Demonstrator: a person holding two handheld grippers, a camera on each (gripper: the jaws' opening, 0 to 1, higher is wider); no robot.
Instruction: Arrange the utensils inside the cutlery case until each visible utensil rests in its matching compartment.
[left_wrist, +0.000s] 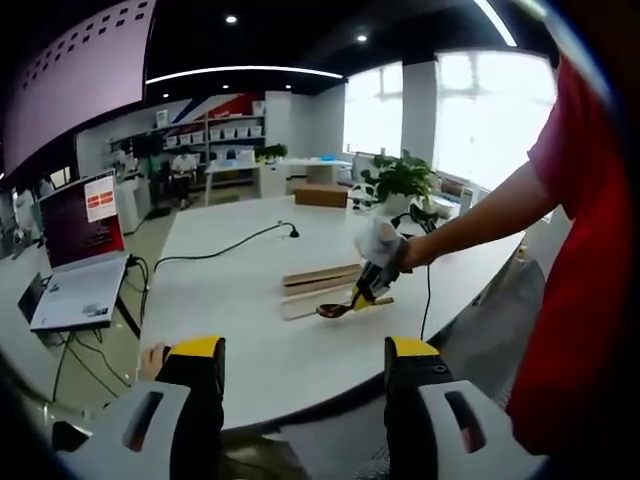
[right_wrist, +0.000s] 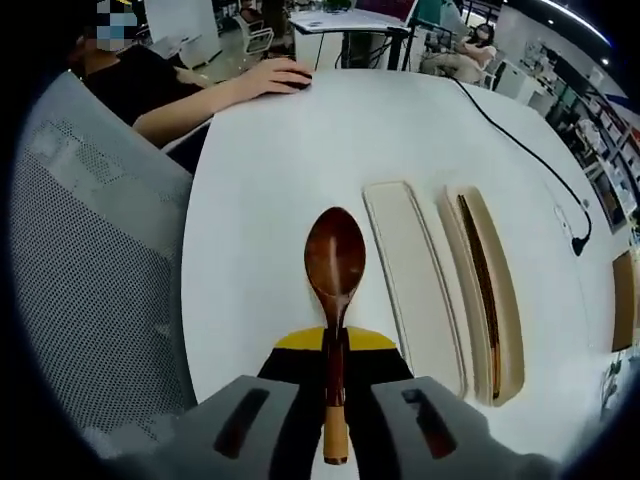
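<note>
A wooden spoon (right_wrist: 335, 300) is clamped by its handle in the right gripper (right_wrist: 335, 375) and held above the white surface (right_wrist: 260, 200), just beside the two-compartment cutlery case (right_wrist: 415, 290). Chopsticks (right_wrist: 482, 290) are seen in the far compartment. The left gripper (left_wrist: 305, 365) is held with its jaws apart, holding nothing.

My left gripper (left_wrist: 305, 375) rises from the bottom of the view, its two yellow-tipped jaws apart with nothing between them — held off the near edge of the white table (left_wrist: 230, 300). Across the table my right gripper (left_wrist: 368, 292), on my outstretched arm, grips a dark wooden spoon (left_wrist: 335, 309) just beside the pale cutlery case (left_wrist: 318, 284). An open laptop (left_wrist: 82, 250) stands at left.
</note>
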